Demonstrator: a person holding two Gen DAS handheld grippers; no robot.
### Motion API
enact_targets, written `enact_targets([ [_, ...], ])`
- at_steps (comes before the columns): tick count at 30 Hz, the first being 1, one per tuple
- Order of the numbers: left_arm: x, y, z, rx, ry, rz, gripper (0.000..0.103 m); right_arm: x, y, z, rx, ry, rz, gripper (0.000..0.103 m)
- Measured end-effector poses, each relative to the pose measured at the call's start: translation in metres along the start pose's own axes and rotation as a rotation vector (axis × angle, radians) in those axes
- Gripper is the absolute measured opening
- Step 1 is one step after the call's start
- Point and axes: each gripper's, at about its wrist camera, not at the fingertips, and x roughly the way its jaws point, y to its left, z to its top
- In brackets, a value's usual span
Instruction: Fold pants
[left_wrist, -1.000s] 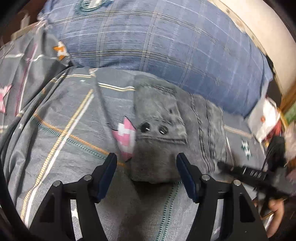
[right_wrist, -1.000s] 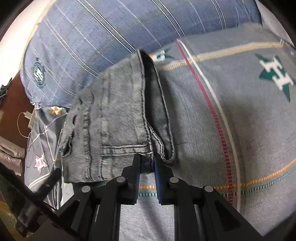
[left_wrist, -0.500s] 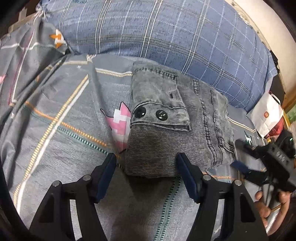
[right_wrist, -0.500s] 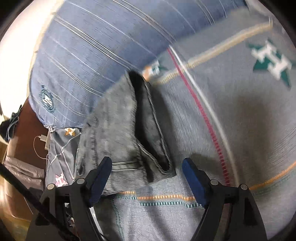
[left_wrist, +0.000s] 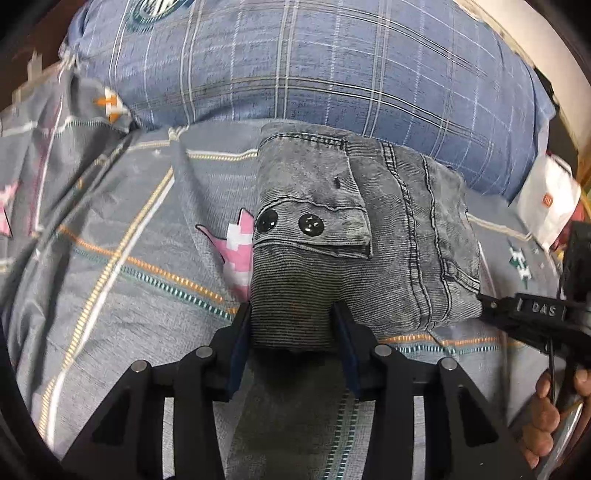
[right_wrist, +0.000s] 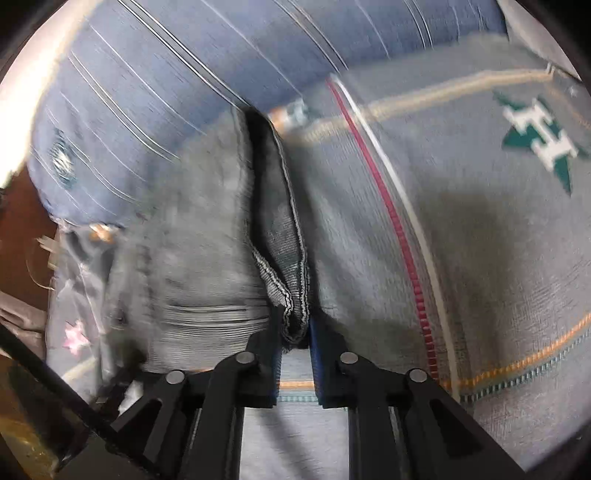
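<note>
The grey corduroy pants (left_wrist: 369, 229) lie folded into a thick bundle on the bed, with two black buttons on a flap facing up. My left gripper (left_wrist: 291, 317) straddles the bundle's near end; its jaws are closing and both blue pads press the fabric. In the right wrist view the pants (right_wrist: 207, 229) are blurred. There my right gripper (right_wrist: 295, 328) is closing too, its pads pinching the stitched hem layers at the bundle's right edge. That gripper's black tip also shows at the bundle's right corner in the left wrist view, held by a hand (left_wrist: 546, 417).
A grey patterned bedsheet (left_wrist: 129, 258) covers the bed. A big blue plaid pillow (left_wrist: 314, 62) lies just behind the pants and touches them. A white paper bag (left_wrist: 546, 203) stands at the far right. A dark floor edge shows on the left (right_wrist: 22, 229).
My left gripper moved in and narrowed from wide open onto the bundle's near end. My right gripper let go, stood wide open, then shut again on the hem edge.
</note>
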Motion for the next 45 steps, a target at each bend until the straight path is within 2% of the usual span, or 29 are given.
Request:
enact_targets([
  [2,-0.001,0.0,-0.001,-0.002,-0.005,0.01,0.044,-0.005,0.001,0.0,0.004,-0.008,-0.005,0.018],
  [4,-0.004,0.002,-0.001,-0.008,-0.016,0.014,0.052,-0.006,0.0,-0.002,0.007,-0.012,0.003,0.021],
  [5,-0.007,0.003,-0.001,-0.013,-0.026,0.02,0.054,-0.008,-0.003,-0.002,0.017,-0.014,0.015,0.029],
  [7,-0.012,0.002,-0.003,-0.004,-0.055,0.053,0.062,-0.012,-0.005,-0.003,0.03,-0.029,0.02,0.038],
  [8,-0.015,-0.001,-0.003,0.019,-0.073,0.076,0.062,-0.012,-0.005,-0.003,0.033,-0.033,0.014,0.047],
  [10,-0.02,-0.007,-0.004,0.065,-0.102,0.12,0.065,-0.02,-0.009,-0.003,0.05,-0.055,0.012,0.057],
  [13,-0.033,-0.013,-0.006,0.102,-0.139,0.162,0.065,-0.032,-0.008,-0.005,0.065,-0.082,0.056,0.059],
  [14,-0.04,-0.014,-0.006,0.108,-0.154,0.176,0.065,-0.037,-0.008,-0.007,0.066,-0.095,0.068,0.063],
  [17,-0.062,-0.013,-0.01,0.103,-0.21,0.2,0.076,-0.059,-0.005,-0.026,0.043,-0.152,0.101,0.07],
  [18,-0.068,-0.013,-0.012,0.097,-0.225,0.207,0.08,-0.063,-0.003,-0.03,0.035,-0.161,0.111,0.071],
  [21,-0.078,-0.012,-0.015,0.078,-0.239,0.225,0.08,-0.08,0.006,-0.049,-0.002,-0.205,0.145,0.074],
  [24,-0.082,-0.012,-0.015,0.068,-0.223,0.255,0.081,-0.098,0.021,-0.067,-0.073,-0.269,0.162,0.079],
  [27,-0.083,-0.011,-0.015,0.062,-0.186,0.296,0.081,-0.109,0.036,-0.075,-0.142,-0.316,0.174,0.081],
  [30,-0.084,-0.009,-0.018,0.051,-0.184,0.329,0.085,-0.115,0.054,-0.081,-0.223,-0.36,0.185,0.086],
  [34,-0.078,-0.008,-0.016,0.043,-0.161,0.348,0.085,-0.101,0.069,-0.084,-0.298,-0.337,0.144,0.087],
  [38,-0.075,-0.006,-0.014,0.022,-0.137,0.33,0.085,-0.09,0.067,-0.083,-0.299,-0.303,0.14,0.087],
  [45,-0.08,-0.003,-0.013,0.001,-0.132,0.295,0.085,-0.095,0.065,-0.084,-0.296,-0.339,0.122,0.087],
])
